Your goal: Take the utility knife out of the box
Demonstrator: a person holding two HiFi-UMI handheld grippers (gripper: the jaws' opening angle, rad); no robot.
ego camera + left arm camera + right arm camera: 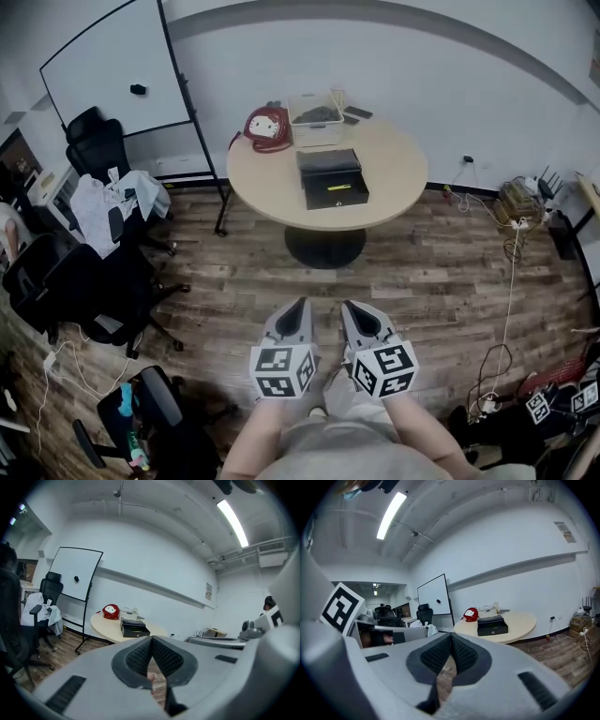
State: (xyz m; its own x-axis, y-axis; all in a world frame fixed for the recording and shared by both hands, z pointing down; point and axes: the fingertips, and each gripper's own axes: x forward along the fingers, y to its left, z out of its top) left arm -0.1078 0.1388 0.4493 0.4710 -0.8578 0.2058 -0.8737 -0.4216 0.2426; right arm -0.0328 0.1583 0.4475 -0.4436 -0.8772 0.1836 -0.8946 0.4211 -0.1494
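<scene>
Standing well back from the round table, the person holds both tools low in front of the body. In the head view the left gripper and the right gripper sit side by side and both point toward the table. On the table, near its middle, is the black box, and its lid looks to be down. The utility knife I cannot see anywhere, so I judge it is inside the box. Behind the box, on the far side of the table, are a red round object and a clear container. On the floor to the right of the table lie some cables.

From the left gripper view, the two jaws are pressed together at the tips and nothing is between them. The table with the box is far ahead, a little to the left.

From the right gripper view it is the same: the jaws are pressed together, with nothing pinched. The table is ahead to the right.

In my opinion, nothing of the task is begun. What may go wrong: the walk to the table passes near the cables, and a foot can catch there. Also the box may slide on the smooth table if only one claw pushes the lid. The jaws must spread first, otherwise they only knock the box.
</scene>
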